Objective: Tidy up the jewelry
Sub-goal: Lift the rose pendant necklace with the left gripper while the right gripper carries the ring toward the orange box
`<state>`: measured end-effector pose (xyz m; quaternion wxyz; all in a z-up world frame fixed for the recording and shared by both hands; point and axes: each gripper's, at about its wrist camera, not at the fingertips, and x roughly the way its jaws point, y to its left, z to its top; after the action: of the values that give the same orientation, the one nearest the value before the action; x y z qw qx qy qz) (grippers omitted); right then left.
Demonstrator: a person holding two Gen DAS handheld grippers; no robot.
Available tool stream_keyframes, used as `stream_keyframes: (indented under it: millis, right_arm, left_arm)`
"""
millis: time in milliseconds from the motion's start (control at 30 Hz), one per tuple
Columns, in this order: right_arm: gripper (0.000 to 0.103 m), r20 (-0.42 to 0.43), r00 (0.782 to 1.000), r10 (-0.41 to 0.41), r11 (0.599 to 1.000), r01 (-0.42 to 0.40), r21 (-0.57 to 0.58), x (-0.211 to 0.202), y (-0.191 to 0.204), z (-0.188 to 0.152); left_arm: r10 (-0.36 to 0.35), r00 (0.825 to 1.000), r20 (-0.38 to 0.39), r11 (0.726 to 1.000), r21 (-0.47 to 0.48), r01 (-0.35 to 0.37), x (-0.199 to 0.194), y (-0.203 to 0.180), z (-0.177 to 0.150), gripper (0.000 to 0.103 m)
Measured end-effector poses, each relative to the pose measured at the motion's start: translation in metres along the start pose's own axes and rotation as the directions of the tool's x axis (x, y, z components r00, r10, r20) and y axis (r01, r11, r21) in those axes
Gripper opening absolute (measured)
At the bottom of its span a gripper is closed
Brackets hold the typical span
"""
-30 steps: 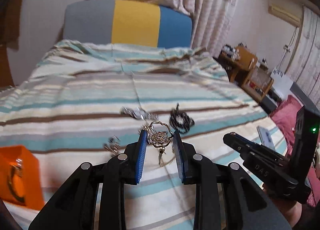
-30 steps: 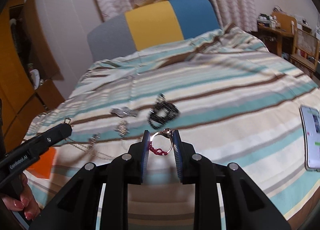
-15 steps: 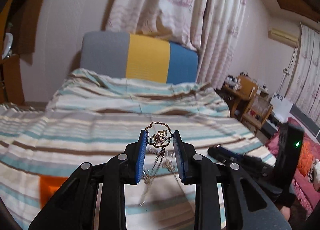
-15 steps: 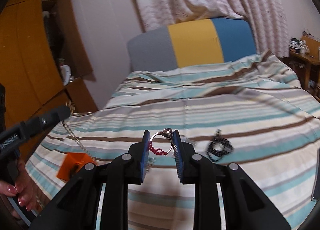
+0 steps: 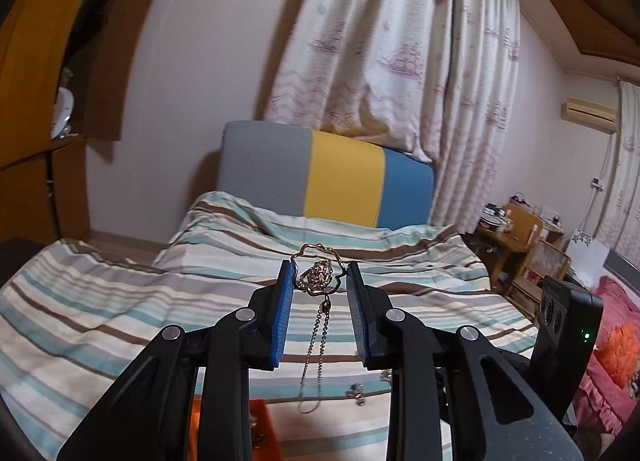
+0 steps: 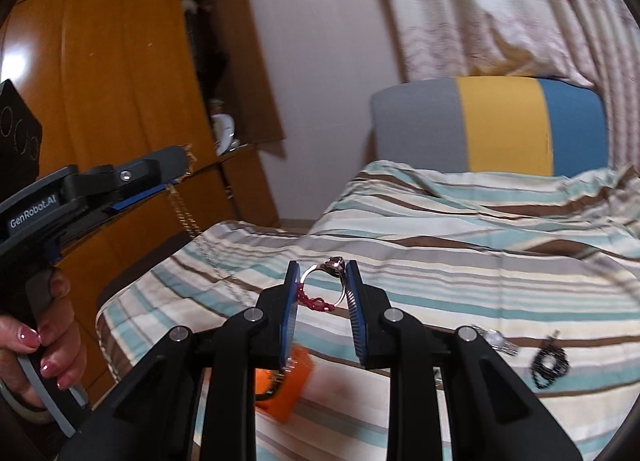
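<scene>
My left gripper [image 5: 318, 273] is shut on a gold necklace pendant [image 5: 317, 276]; its chain [image 5: 314, 357] hangs down above the striped bed. The left gripper also shows in the right wrist view [image 6: 182, 165], with the chain [image 6: 188, 221] dangling from it. My right gripper [image 6: 323, 283] is shut on a silver ring [image 6: 326, 281] with a red thread. An orange box [image 6: 286, 389] sits on the bed below both grippers, partly hidden by the fingers; it also shows in the left wrist view [image 5: 262, 429].
A black bead bracelet [image 6: 550, 363] and a silver piece [image 6: 498, 341] lie on the striped bed cover [image 6: 480, 261] at right. Small silver pieces [image 5: 356, 393] lie on the bed. A wooden wardrobe [image 6: 120, 81] stands left; a side table [image 5: 516, 237] stands right.
Both grippers have risen and tilted up from the bed, each carrying its piece. The necklace chain left the bed and now hangs free. The orange box now lies below the grippers.
</scene>
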<state>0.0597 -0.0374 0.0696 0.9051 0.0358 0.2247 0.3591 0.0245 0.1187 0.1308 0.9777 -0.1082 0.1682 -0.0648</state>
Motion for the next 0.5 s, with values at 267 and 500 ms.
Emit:
stream_keyframes:
  millis: [267, 500]
  right_arm:
    - [0.022, -0.077, 0.995, 0.058, 0.997, -0.061, -0.039, 0.039, 0.032, -0.023]
    - [0.022, -0.177, 0.981, 0.082, 0.995, -0.092, -0.049, 0.071, 0.039, -0.059]
  left_arm:
    - [0.039, 0.998, -0.056, 0.998, -0.040, -0.042, 0.006, 0.028, -0.027, 0.027]
    - [0.077, 0.985, -0.153, 0.990, -0.108, -0.094, 0.025, 0.061, -0.071, 0.027]
